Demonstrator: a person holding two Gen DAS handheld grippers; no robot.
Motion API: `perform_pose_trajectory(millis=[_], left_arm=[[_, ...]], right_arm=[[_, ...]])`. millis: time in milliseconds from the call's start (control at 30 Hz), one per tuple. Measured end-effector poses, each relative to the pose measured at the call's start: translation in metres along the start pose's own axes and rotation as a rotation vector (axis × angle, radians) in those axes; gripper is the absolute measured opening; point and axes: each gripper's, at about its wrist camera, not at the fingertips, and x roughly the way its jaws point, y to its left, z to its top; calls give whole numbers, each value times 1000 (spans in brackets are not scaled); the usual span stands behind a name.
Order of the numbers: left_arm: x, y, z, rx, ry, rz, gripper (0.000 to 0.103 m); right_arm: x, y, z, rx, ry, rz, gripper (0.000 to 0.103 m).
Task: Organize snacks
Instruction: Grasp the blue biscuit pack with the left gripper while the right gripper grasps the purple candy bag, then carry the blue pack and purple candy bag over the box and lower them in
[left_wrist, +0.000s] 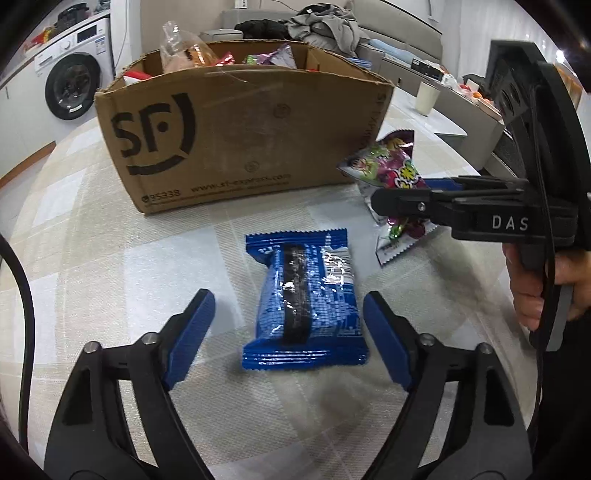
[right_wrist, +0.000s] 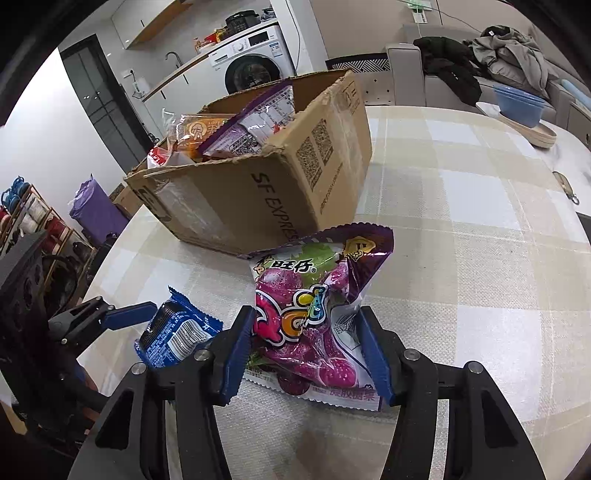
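A blue cookie packet (left_wrist: 304, 301) lies on the checked tablecloth between the fingers of my open left gripper (left_wrist: 290, 339), with a gap on each side. It also shows in the right wrist view (right_wrist: 177, 330). My right gripper (right_wrist: 308, 350) has its blue pads pressed on both sides of a purple gummy candy bag (right_wrist: 310, 314), which rests on the table. That bag shows in the left wrist view (left_wrist: 388, 173), partly hidden by the right gripper (left_wrist: 380, 201). The brown cardboard box (left_wrist: 236, 129) holds several snack packets.
The box (right_wrist: 266, 184) stands at the table's far left side. A blue bowl on a plate (right_wrist: 517, 110) and a key fob (right_wrist: 567, 186) lie at the far right. A cup (left_wrist: 426, 98) stands behind. A washing machine and sofa are beyond the table.
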Motion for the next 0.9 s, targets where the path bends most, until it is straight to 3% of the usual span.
perform_pose_trajectory(millis=[200,600,900], left_arm=[[0,-6,-1,16,-9,-6,41],[-20,3,3,-5,-74,-12,40],[-65,13,13,-48,-187,24,40]], right_arm=[[-5,2,1,-13,-11,15,56],[-22,-9,3,2,-40,27,55],[-46,-2,6,-13,-108,67,56]])
